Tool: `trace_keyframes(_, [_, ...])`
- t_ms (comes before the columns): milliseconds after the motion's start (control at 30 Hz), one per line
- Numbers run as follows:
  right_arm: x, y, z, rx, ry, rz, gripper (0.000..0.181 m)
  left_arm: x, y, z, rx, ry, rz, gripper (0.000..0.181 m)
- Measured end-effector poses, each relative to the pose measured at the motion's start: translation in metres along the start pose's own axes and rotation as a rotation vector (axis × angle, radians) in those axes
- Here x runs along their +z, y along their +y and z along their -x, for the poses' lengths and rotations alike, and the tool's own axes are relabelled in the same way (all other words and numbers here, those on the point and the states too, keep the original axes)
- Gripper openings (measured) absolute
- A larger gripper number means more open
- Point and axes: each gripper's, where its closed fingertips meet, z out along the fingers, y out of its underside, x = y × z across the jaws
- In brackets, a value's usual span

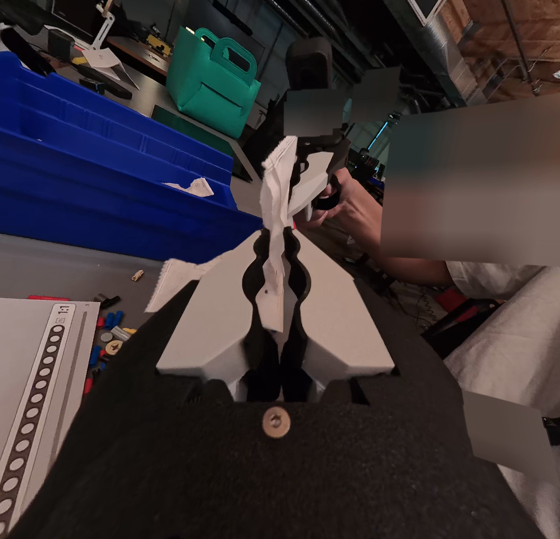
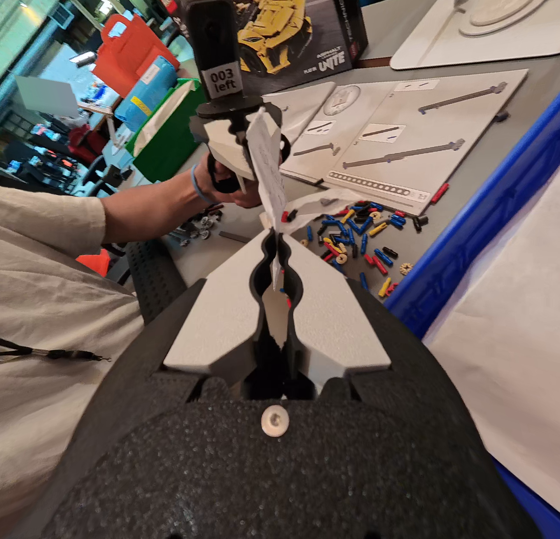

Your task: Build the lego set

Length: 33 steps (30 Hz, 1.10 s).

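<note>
Build barely begun; no assembled part showing. Both grippers are pinching 1 white paper bag (image 1: 274,221) held in the air between them: left gripper (image 1: 276,236) jaws pressed on its lower end, right gripper (image 2: 277,236) jaws pressed on the other. Loose pins (image 2: 354,236), blue, red, yellow and black, are lying scattered on the table (image 2: 242,221) beside the open instruction booklet (image 2: 409,143). Bag looking torn, crumpled, thin. Sorting and assembly are remaining.

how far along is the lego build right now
Barely started. Done: small pins and connectors lie spilled loose on the table, and the instruction booklet is open. In hand: left gripper and right gripper both pinch a torn white paper bag. Left: no pieces look joined.
</note>
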Motion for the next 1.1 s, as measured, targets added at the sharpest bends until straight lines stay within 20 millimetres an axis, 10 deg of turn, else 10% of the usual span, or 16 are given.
trace_keyframes(433, [0.002,0.004,-0.001,-0.006,0.011,-0.039,0.0,0.002,0.003,0.014,0.087,-0.139,0.025,0.0])
trace_keyframes(833, [-0.008,-0.016,0.009,-0.412,0.356,0.052,0.058,-0.01,0.013,-0.005,0.977,-0.497,0.439,0.0])
trace_keyframes(1100, [-0.008,-0.01,0.029,-0.538,0.28,0.178,0.046,-0.007,0.04,-0.01,1.418,-0.551,0.671,0.0])
